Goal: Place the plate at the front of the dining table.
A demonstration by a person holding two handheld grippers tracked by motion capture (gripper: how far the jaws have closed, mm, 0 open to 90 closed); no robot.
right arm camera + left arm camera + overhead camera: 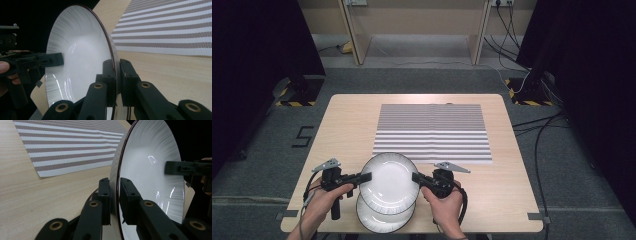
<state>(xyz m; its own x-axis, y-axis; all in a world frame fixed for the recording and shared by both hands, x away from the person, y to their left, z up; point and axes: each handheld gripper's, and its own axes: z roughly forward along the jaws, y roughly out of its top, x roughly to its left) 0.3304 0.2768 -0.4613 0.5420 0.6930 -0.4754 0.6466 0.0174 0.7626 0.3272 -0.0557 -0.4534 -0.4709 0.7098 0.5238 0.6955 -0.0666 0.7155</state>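
bench (pixel 337 125) pale wood, carries all. striped placemat (pixel 432 132) flat on far half, bare, likely landing spot for plate. upper plate (pixel 389 182) held above lower plate (pixel 384 220) at near edge, apparently lifted off stack, gripped on opposite rims for balance, kept level. left gripper (pixel 367 176) clamped on left rim, jaws pinching thin edge. right gripper (pixel 414 176) clamped on right rim likewise.

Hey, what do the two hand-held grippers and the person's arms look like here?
Both the left hand-held gripper and the right hand-held gripper are black, with boxy flat jaws on linkages pinned by brass-coloured rivets. Each carries a grey three-cornered plate on top and trails a black cable. The forearms are bare, with no sleeves in view.
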